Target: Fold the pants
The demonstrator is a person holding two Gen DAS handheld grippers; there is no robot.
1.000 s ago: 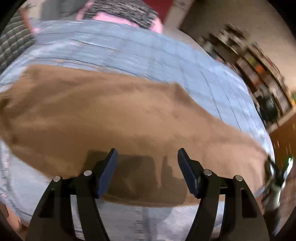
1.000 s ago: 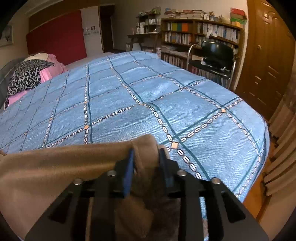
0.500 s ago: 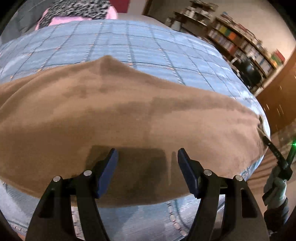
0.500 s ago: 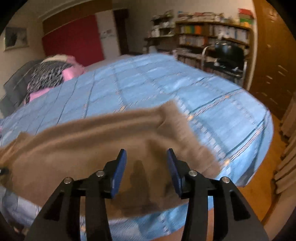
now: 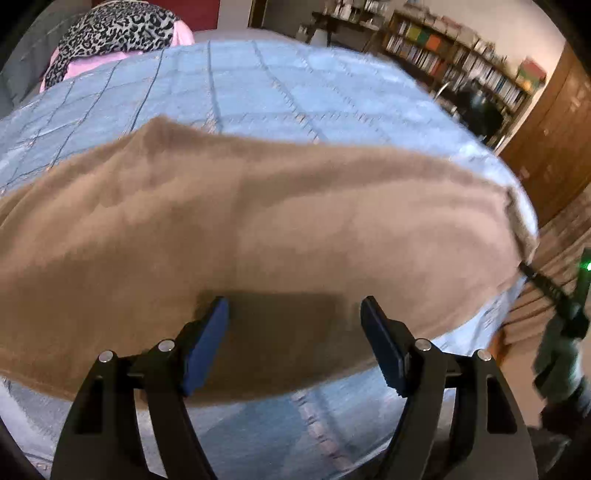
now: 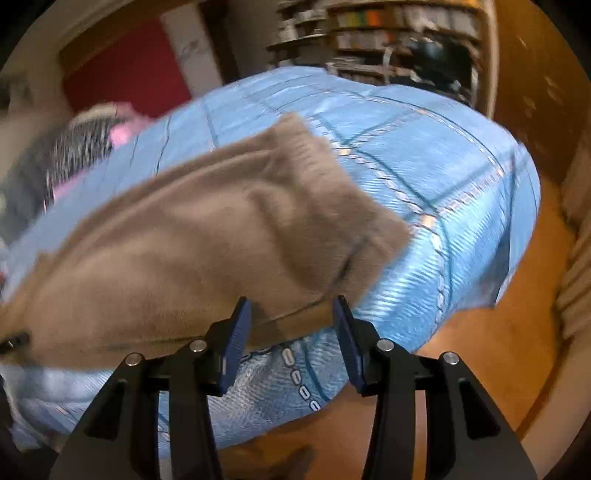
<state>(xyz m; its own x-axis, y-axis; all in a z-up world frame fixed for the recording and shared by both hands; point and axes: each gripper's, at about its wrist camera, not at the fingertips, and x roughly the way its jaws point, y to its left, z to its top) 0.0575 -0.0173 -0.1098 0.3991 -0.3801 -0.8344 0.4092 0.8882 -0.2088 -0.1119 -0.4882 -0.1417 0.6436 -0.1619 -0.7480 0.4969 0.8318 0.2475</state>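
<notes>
The tan pants [image 5: 258, 229] lie spread lengthwise across the blue checked bedspread [image 5: 258, 88]. My left gripper [image 5: 295, 314] is open and empty, held just above the pants' near edge. In the right wrist view the pants' ribbed end [image 6: 306, 177] lies near the bed's corner. My right gripper [image 6: 291, 314] is open and empty, just above the near edge of that end. The right gripper also shows at the far right of the left wrist view [image 5: 565, 325].
A leopard-print and pink pillow [image 5: 114, 33] lies at the head of the bed. Bookshelves [image 5: 461, 70] and a black chair [image 5: 480, 114] stand beyond the bed's far side. A wooden door [image 5: 554, 129] and wooden floor [image 6: 498, 350] lie to the right.
My right gripper has let go of the pants' end and pulled back and up. The pants now lie flat on the bed. My left gripper stayed open and drew back slightly.
</notes>
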